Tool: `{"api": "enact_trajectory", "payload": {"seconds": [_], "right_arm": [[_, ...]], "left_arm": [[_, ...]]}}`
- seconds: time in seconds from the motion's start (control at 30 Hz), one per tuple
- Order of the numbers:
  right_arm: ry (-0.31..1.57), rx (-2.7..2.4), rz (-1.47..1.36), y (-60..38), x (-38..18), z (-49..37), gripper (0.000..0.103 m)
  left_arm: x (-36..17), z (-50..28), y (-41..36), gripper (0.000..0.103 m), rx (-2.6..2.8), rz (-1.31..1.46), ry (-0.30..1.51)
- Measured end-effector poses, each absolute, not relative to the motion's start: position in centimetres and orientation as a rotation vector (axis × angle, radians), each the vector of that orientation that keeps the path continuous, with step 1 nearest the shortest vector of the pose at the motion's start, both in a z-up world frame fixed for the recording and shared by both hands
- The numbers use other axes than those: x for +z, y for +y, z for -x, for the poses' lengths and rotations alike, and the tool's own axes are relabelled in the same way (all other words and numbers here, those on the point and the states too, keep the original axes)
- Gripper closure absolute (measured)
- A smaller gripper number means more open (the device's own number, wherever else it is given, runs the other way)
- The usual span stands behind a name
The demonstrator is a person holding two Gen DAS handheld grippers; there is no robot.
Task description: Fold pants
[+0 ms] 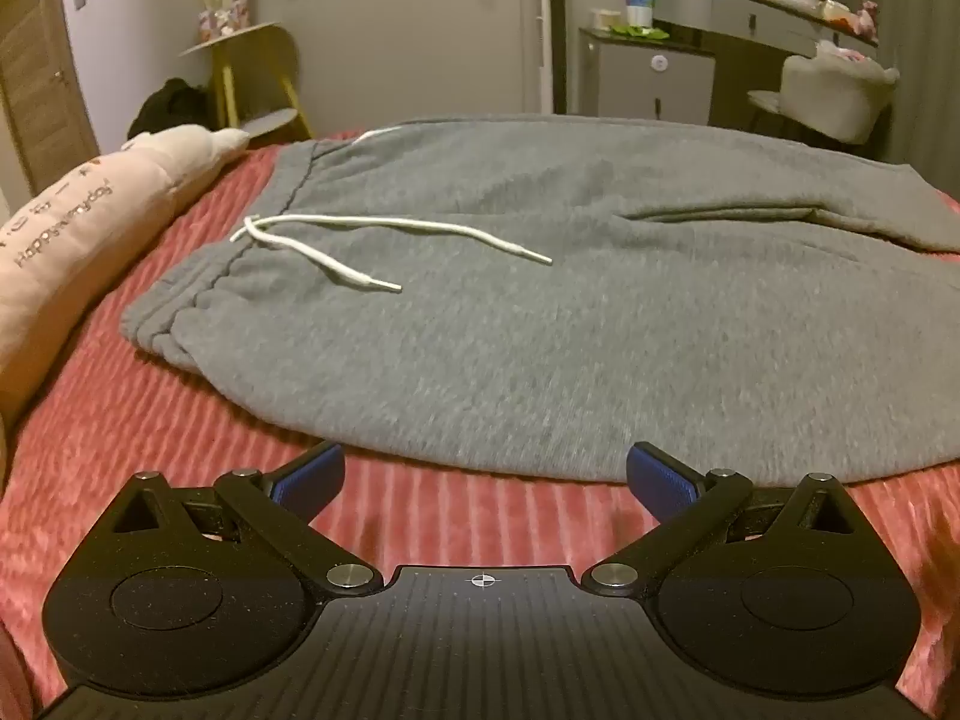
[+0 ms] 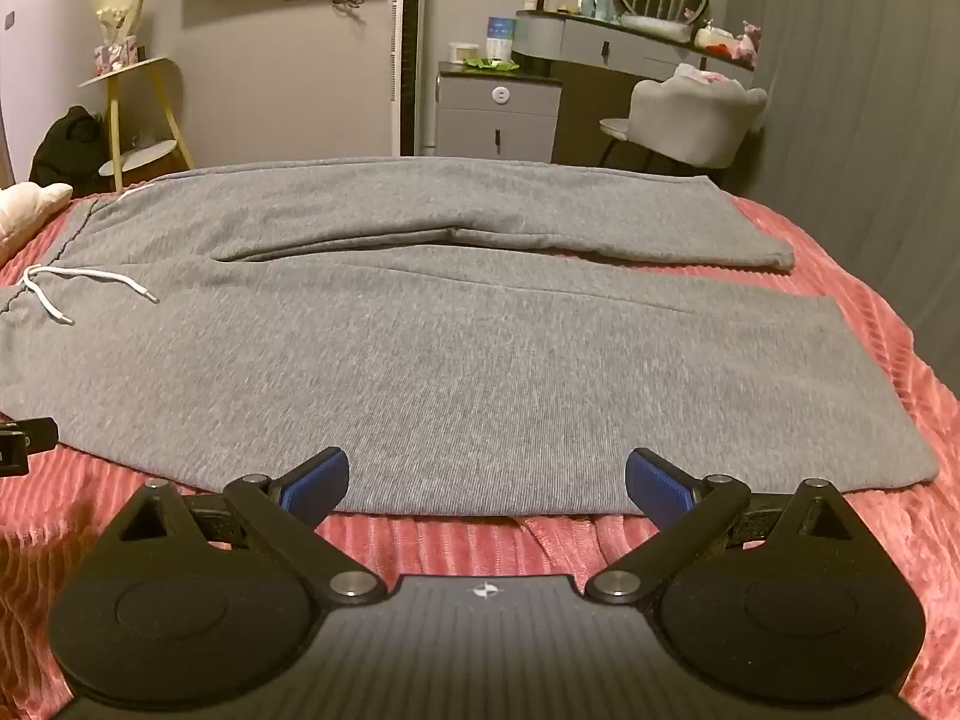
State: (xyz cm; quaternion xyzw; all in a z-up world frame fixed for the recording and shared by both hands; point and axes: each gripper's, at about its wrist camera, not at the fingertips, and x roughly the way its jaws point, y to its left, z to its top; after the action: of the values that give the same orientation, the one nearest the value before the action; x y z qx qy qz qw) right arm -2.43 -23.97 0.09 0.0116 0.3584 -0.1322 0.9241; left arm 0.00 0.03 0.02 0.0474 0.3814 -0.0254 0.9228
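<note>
Pink bed cover holds the grey pants spread flat. Left tool and right tool hang wide open, holding nothing, by the near edge. Each should pinch that edge evenly.

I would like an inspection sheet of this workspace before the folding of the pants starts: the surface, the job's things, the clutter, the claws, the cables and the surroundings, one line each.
Surface: bed with a ribbed pink bedspread.
Job's things: grey sweatpants spread flat and unfolded, waistband to the left, both legs running right; white drawstring lies loose on top.
Clutter: pink plush pillow on the bed beside the waistband, apart from the sweatpants.
Claws: left claw open, nothing between its pads, just short of the near edge; right claw open, empty, at the near edge of the leg.
Cables: nothing seen on the bed.
Surroundings: dressing table, grey chair, yellow-legged side table.
</note>
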Motion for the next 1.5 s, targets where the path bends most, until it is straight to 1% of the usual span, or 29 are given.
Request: {"api": "enact_trajectory", "payload": {"seconds": [1.5], "right_arm": [[0.726,-0.267,-0.069,-24.76,0.3,2.76,0.004]], "left_arm": [[-0.11,-0.32,0.92,0.0,-0.029,-0.06,0.802]]}}
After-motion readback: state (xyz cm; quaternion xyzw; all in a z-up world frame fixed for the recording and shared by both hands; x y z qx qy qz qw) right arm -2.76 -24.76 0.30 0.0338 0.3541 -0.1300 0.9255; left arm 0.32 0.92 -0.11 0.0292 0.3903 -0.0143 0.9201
